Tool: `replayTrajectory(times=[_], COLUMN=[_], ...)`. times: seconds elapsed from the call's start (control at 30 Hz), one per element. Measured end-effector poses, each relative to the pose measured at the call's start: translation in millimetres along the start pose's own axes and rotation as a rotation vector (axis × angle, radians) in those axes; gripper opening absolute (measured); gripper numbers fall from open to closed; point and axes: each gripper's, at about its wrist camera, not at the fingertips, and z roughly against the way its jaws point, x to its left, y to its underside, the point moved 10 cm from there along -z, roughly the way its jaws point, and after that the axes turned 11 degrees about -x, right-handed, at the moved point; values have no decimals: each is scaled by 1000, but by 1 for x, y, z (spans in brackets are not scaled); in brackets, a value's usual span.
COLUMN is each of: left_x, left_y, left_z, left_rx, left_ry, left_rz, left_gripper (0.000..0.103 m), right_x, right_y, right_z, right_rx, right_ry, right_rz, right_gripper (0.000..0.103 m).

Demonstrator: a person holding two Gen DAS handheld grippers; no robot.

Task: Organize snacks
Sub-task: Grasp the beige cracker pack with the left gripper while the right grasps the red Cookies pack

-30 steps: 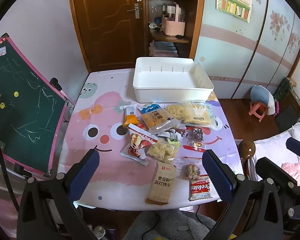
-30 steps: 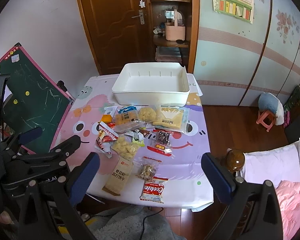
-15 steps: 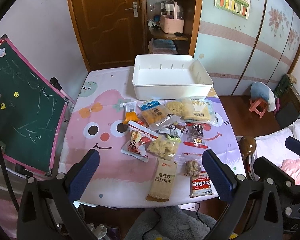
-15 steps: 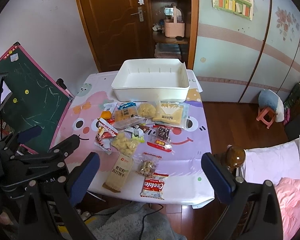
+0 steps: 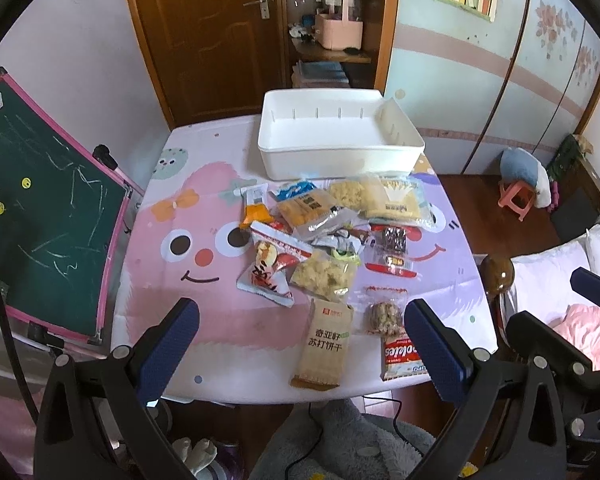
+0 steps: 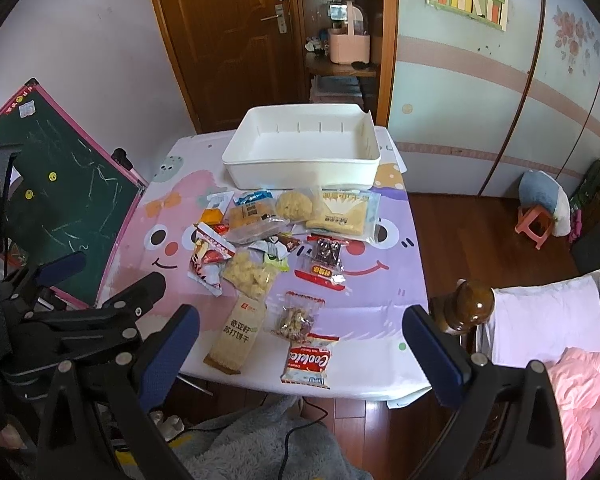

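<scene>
Snacks (image 5: 332,248) lie in a loose heap mid-table, none yet in the white bin (image 5: 340,160), which sits empty at twelve o'clock of the heap, its open top ready to take them. Nearest the table's front edge lie the cracker pack (image 5: 324,344) and cookie pack (image 6: 308,360), at six o'clock of the heap. Both tools hang above that edge, apart from everything: the left gripper (image 5: 300,344) and right gripper (image 6: 300,348) each gape wide and carry nothing, likely poised for a first pick.
</scene>
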Motion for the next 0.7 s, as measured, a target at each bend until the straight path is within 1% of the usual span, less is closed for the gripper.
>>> replayTrajectory(times=[0.2, 0.33, 0.53, 0.7], left_x=[-4, -9, -12, -11], left_y=[15, 28, 52, 79], left_z=[-18, -37, -69, -104], left_rx=[55, 101, 158, 236], left_ry=[11, 33, 37, 65], left_rz=[-15, -35, -79, -85], left_gripper=[102, 102, 102, 102], right_x=[-4, -9, -15, -15], right_y=[10, 24, 53, 82], right_z=[-15, -32, -61, -87], right_rx=[35, 80, 156, 229], right_ry=[12, 20, 53, 62], right_rz=[-7, -9, 16, 48], right_gripper=[102, 102, 100, 98])
